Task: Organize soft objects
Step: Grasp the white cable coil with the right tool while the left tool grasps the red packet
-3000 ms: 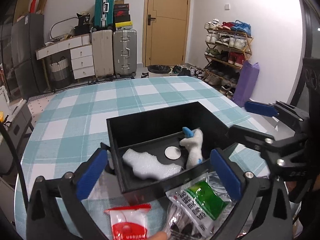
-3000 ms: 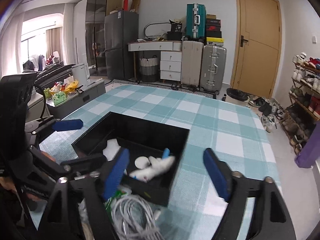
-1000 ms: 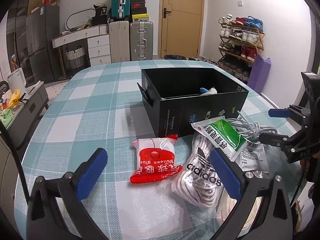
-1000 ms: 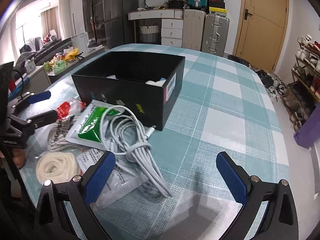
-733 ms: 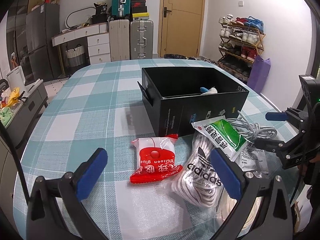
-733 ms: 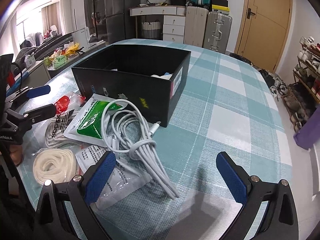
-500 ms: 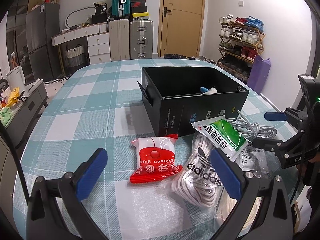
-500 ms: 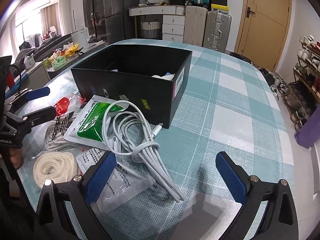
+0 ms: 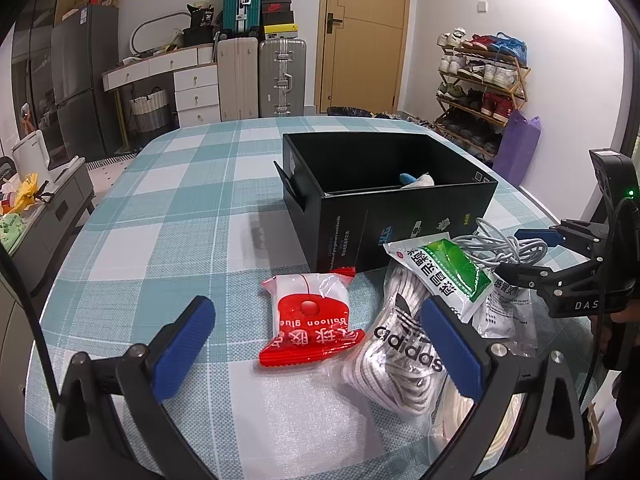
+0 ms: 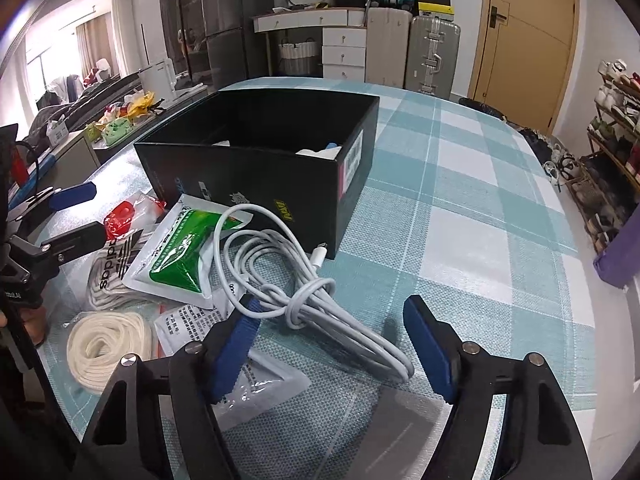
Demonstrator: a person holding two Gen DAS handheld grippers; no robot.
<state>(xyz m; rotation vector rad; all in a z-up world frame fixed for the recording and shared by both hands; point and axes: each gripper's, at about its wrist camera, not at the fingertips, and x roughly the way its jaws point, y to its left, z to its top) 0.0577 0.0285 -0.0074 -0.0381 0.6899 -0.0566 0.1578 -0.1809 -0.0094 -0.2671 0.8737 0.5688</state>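
Between the right tongs [image 10: 328, 344], closing but not yet gripping: white cable [image 10: 304, 300]; at the left tongs [image 9: 316, 344], wide open, empty: red glue packet [image 9: 310, 320]; beyond, black box [image 10: 256, 160] on the worktop [image 10: 460, 208], holding few soft items; most packets outside, unsorted.
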